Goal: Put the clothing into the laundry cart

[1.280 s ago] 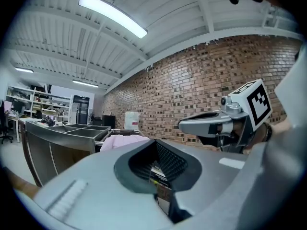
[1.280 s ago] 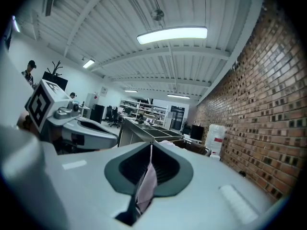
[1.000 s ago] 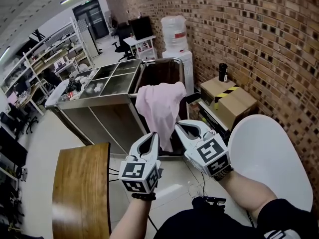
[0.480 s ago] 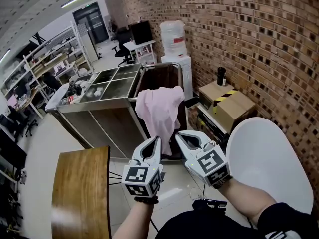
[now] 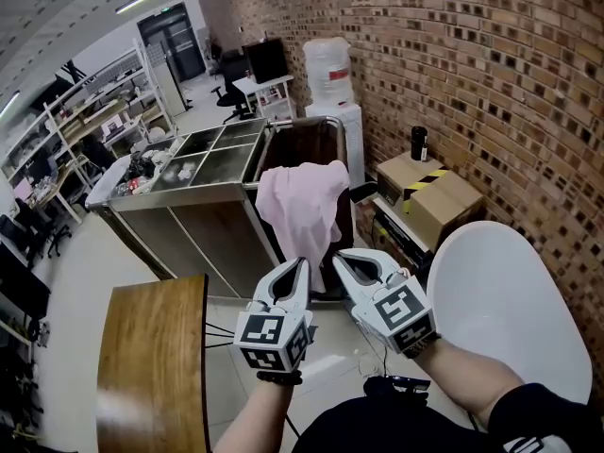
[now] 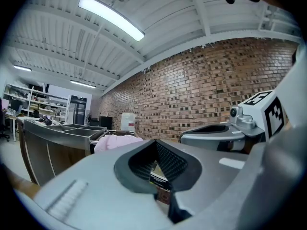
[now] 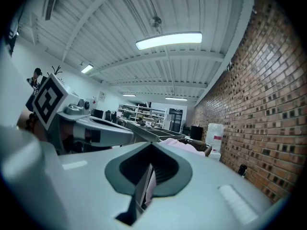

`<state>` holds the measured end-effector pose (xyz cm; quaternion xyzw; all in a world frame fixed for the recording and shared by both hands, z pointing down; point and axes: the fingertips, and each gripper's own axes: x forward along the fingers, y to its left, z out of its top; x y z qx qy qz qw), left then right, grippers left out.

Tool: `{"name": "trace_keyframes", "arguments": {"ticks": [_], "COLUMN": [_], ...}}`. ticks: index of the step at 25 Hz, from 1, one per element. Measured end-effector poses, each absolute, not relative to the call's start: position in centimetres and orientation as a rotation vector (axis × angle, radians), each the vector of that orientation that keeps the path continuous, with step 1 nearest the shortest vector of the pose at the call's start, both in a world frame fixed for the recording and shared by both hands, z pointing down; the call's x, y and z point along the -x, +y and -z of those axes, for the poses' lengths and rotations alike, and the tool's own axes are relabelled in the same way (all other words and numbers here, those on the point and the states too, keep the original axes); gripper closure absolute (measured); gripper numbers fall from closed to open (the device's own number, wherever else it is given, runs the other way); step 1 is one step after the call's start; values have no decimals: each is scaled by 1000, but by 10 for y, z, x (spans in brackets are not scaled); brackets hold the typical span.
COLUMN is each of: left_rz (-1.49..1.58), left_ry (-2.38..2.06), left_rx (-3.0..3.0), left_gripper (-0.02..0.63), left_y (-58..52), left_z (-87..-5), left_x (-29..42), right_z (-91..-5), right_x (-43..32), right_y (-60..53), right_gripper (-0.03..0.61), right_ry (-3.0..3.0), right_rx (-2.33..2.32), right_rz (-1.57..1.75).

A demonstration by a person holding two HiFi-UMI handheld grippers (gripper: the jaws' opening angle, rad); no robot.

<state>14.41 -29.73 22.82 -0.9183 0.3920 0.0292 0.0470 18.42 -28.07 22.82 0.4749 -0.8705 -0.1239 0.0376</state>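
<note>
**Pink garment hangs on the cart's rim, both grippers shut and empty**

Brick wall [image 5: 491, 74] runs down the right side of the room. Against it, further off, stands a stainless steel trolley [image 5: 189, 220] with open compartments in its top. The laundry cart [image 5: 316, 140], a dark brown bin in a metal frame, sits directly beside the trolley on the wall side. A white round tabletop [image 5: 500, 300] fills the near right, and a wooden table [image 5: 156, 357] the near left.

The pink garment [image 5: 302, 206] is draped over the near rim of the laundry cart. Most of it hangs down the outside front, so it is not yet inside the bin. A cardboard box [image 5: 444, 201] with a yellow-and-black stripe stands by the wall to the right of the cart. A water bottle [image 5: 327, 64] sits on a white dispenser behind the cart.

The left gripper [image 5: 300, 264] and right gripper [image 5: 342, 256] are held side by side, level, pointing at the garment's lower edge. Each has its jaws pressed together at the tips with nothing pinched between them. A small black bottle [image 5: 420, 142] stands on the box.
</note>
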Motion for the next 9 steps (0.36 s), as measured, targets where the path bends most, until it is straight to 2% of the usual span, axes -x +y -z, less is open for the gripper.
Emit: {"name": "trace_keyframes", "arguments": {"ticks": [9], "left_rz": [-92], "left_ry": [1194], "left_rx": [2801], "left_gripper": [612], "left_y": [-300], "left_z": [-236], "left_x": [-143], "right_z": [-233], "right_x": [-182], "right_y": [-283], "right_gripper": [578], "right_ry": [-2668], "right_rx": [-1453], "right_rz": [394]}}
